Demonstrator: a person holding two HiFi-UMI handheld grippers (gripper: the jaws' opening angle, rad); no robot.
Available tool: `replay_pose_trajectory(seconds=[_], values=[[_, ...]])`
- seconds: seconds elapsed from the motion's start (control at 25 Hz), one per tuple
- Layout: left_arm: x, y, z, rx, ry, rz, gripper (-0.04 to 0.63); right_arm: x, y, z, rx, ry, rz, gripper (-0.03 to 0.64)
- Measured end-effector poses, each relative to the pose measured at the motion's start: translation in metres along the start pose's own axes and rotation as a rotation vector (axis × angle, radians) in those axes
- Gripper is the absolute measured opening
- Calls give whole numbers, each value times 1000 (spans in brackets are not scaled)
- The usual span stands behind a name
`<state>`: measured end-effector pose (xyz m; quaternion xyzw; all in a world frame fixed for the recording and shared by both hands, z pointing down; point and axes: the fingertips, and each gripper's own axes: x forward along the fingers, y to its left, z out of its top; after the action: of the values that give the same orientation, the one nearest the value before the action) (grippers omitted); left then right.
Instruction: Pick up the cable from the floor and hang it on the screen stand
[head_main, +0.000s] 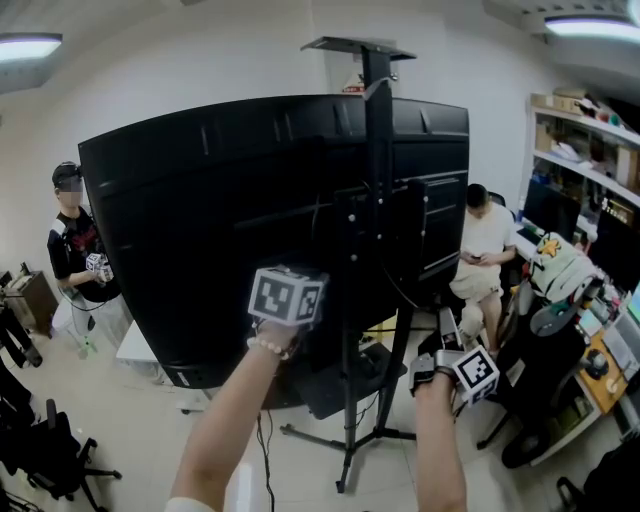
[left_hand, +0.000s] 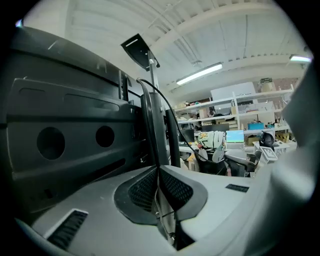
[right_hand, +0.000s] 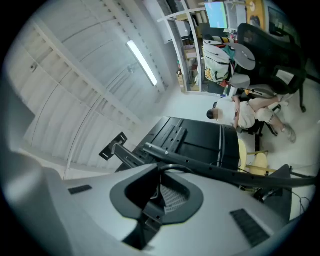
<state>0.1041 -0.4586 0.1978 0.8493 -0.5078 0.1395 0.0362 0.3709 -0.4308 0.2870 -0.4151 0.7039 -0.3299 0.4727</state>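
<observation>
Here, cluttered office, pale floor (head_main: 140, 430) — left hand-held gripper (left_hand: 159, 172) and right hand-held gripper (right_hand: 161, 187) clamped on the cable (right_hand: 170, 167).

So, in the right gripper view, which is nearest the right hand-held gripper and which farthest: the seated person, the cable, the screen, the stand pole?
1. cable, clamped by the right hand-held gripper.
2. stand pole, just ahead, crossing the view.
3. screen, behind the pole.
4. seated person, beyond the screen, upper right.
</observation>
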Motion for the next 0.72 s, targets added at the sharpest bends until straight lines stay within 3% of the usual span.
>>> replay_pose_trajectory(seconds=[0.24,0.48,0.72], values=[[19,3,-14,-60,32,-13,15,1,-33,-6,4,23,-65,35],[29,2,-54,-83,76,-11,15,1,-64,-16,10,50,-125,35],[35,1,-68,-78,59,5,20,-2,-76,-32,85,57,-85,38]])
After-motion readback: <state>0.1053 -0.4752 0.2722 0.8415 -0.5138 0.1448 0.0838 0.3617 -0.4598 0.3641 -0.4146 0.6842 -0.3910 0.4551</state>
